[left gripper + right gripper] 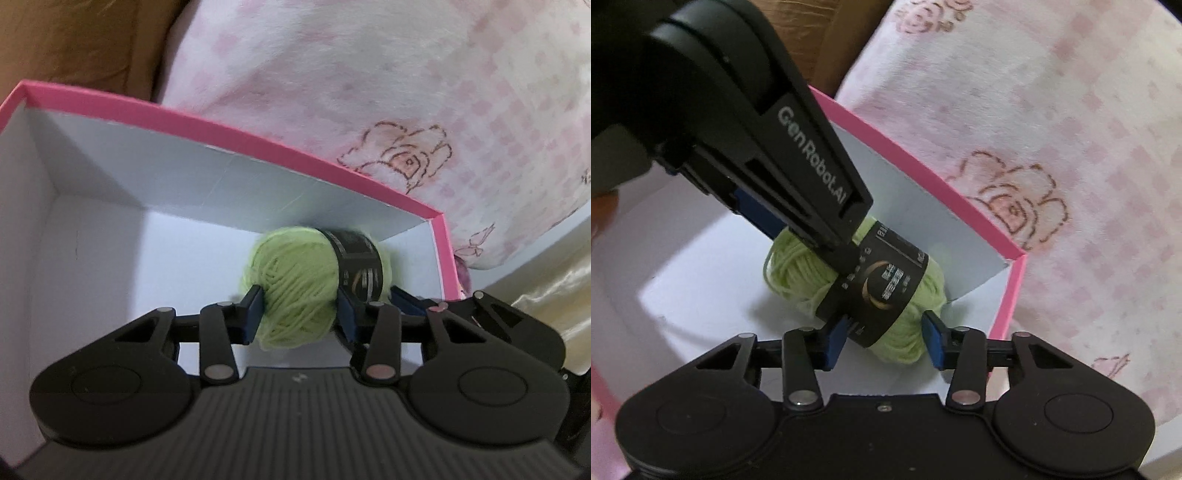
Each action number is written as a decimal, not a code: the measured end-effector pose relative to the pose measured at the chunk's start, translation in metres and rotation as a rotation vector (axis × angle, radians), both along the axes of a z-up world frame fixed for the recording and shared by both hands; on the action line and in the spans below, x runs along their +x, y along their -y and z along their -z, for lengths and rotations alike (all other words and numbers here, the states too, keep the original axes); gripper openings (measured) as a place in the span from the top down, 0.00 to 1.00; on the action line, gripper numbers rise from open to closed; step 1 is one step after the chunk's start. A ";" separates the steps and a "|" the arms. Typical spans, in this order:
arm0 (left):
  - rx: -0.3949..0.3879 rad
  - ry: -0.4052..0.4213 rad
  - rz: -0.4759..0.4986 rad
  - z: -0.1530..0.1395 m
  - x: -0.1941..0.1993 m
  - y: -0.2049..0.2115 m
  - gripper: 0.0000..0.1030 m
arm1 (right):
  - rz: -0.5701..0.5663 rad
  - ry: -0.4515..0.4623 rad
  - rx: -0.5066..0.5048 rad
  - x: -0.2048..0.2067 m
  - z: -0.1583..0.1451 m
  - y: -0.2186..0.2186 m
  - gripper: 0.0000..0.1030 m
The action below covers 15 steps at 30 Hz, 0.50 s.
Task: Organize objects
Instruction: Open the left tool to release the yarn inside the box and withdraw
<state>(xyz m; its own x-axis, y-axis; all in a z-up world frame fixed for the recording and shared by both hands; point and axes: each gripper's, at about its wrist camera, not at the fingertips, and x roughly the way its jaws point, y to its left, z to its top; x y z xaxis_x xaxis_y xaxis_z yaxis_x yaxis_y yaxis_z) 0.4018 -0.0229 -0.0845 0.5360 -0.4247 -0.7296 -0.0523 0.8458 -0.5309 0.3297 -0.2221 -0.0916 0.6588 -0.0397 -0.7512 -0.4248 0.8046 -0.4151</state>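
Over a pink-and-white rose-print blanket, we see our left gripper clamped on the green yarn ball inside the pink-rimmed box. Our right gripper straddles the ball's far end, jaws parted, near the box's far wall.

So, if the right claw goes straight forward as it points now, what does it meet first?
The right claw would meet the green yarn ball first: it already lies between its blue fingers. Behind it stands the pink box's wall. Depth is unclear.
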 end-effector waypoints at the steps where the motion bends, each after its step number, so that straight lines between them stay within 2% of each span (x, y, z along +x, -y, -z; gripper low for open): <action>1: 0.012 -0.003 0.001 0.001 0.001 0.003 0.59 | 0.009 0.007 -0.006 0.001 0.002 -0.001 0.57; 9: 0.051 0.004 -0.020 0.000 0.001 0.005 0.59 | 0.009 -0.017 0.105 -0.015 -0.009 0.004 0.55; 15: 0.105 -0.005 0.018 -0.012 -0.009 0.010 0.55 | 0.078 -0.051 0.298 -0.032 -0.022 0.029 0.47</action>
